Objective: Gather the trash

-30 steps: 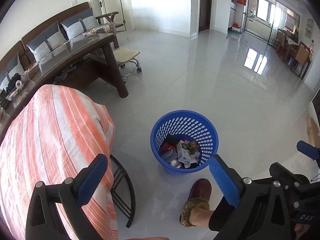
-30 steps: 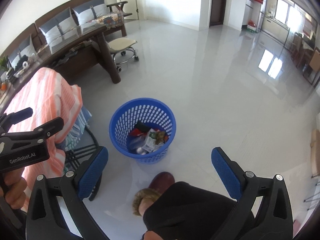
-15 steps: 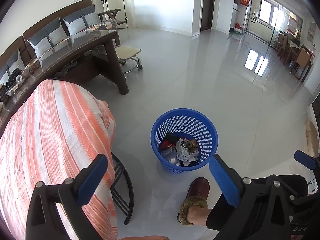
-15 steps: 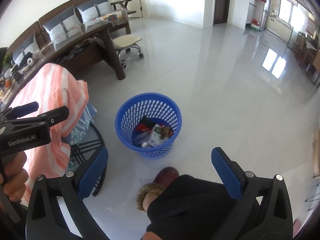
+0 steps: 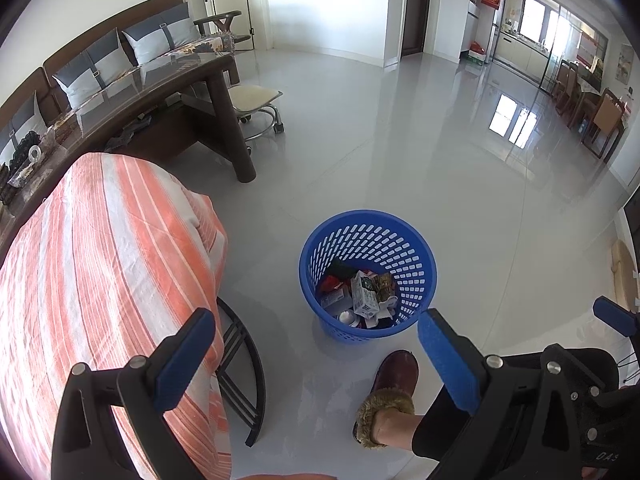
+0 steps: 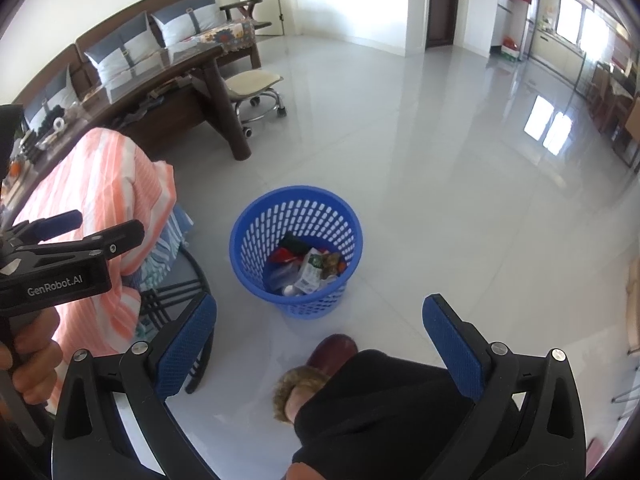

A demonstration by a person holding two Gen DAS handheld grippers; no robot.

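Now, with both your left gripper and right gripper spread empty, take the light, stiff blue perforated wastebasket by its rim.

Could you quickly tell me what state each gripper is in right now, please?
Left gripper: open, holding nothing.
Right gripper: open, holding nothing.
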